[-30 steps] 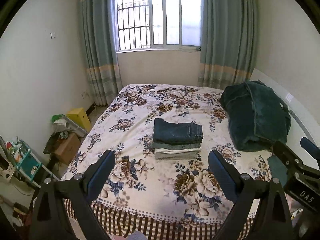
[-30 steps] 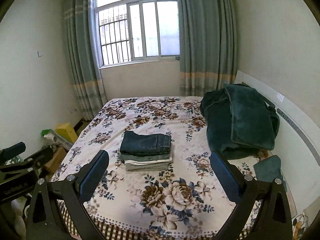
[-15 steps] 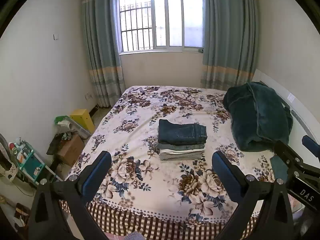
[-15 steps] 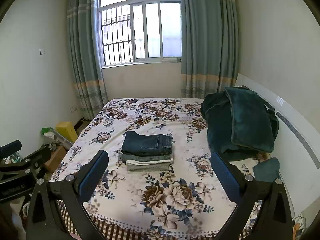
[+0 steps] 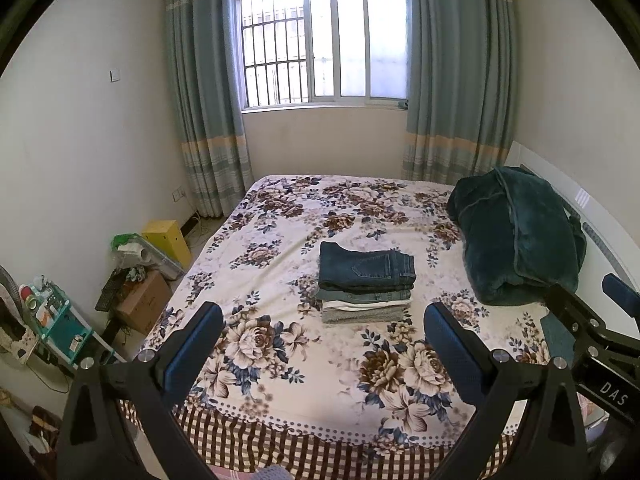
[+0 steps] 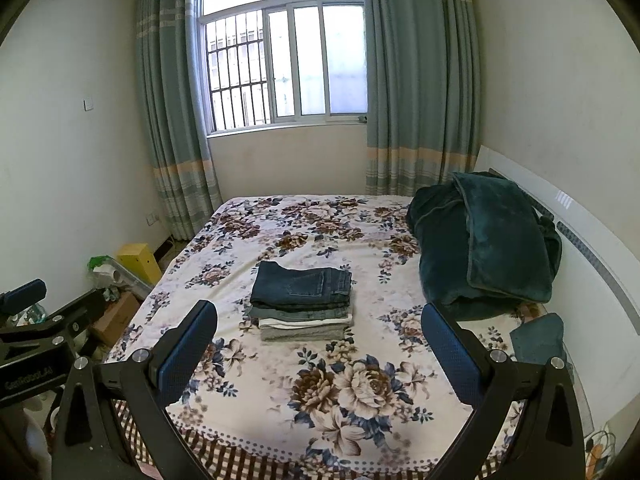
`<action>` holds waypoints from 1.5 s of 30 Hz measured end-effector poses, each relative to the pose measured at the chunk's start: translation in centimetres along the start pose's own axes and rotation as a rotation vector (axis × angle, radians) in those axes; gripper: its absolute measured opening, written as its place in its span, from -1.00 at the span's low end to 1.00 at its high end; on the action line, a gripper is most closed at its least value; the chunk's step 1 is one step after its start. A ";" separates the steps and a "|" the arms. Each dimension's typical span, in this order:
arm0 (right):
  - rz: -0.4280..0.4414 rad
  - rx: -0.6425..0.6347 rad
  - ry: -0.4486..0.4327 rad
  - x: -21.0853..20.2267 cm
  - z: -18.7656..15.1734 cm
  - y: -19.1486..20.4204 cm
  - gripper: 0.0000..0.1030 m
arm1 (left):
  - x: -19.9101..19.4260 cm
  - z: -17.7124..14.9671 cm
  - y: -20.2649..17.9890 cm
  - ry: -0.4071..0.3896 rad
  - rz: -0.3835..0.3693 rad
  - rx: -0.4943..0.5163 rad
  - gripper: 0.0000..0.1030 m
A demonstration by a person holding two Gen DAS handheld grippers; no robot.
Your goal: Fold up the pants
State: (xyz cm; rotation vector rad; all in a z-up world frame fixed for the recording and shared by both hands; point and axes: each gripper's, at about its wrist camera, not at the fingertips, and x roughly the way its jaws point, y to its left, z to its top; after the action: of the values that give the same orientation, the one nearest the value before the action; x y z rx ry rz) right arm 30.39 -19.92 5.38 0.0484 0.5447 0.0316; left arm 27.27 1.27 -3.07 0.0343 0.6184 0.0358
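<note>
A stack of folded pants (image 5: 365, 287) lies in the middle of the floral bed (image 5: 280, 352), dark blue jeans on top, grey and white pairs under them. It also shows in the right wrist view (image 6: 305, 300). My left gripper (image 5: 322, 320) is open and empty, held back above the bed's near edge, well short of the stack. My right gripper (image 6: 318, 320) is open and empty too, also back from the stack. The right gripper shows at the right edge of the left wrist view (image 5: 600, 328).
A dark green blanket (image 5: 516, 236) is heaped against the white headboard (image 5: 592, 208) on the right. Left of the bed on the floor stand a yellow box (image 5: 168, 240), a cardboard box (image 5: 144, 304) and a teal shelf (image 5: 56, 320). Window and curtains are behind.
Both grippers have pulled back and up from the bed, so the stack looks farther away and more of the room shows. The stack has not moved.
</note>
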 end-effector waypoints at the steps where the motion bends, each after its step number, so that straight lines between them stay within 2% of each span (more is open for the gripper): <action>1: 0.000 0.000 -0.001 0.0 0.0 0.1 1.00 | 0.0 0.0 0.0 0.000 -0.002 0.002 0.99; 45: 0.004 0.010 0.003 -0.1 -0.4 1.2 1.00 | -1.4 1.0 0.3 -0.015 0.003 -0.007 0.99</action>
State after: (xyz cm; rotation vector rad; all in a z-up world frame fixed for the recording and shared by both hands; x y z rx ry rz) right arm 30.09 -18.66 5.17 0.0596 0.5483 0.0324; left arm 26.69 1.47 -1.44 0.0285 0.6037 0.0403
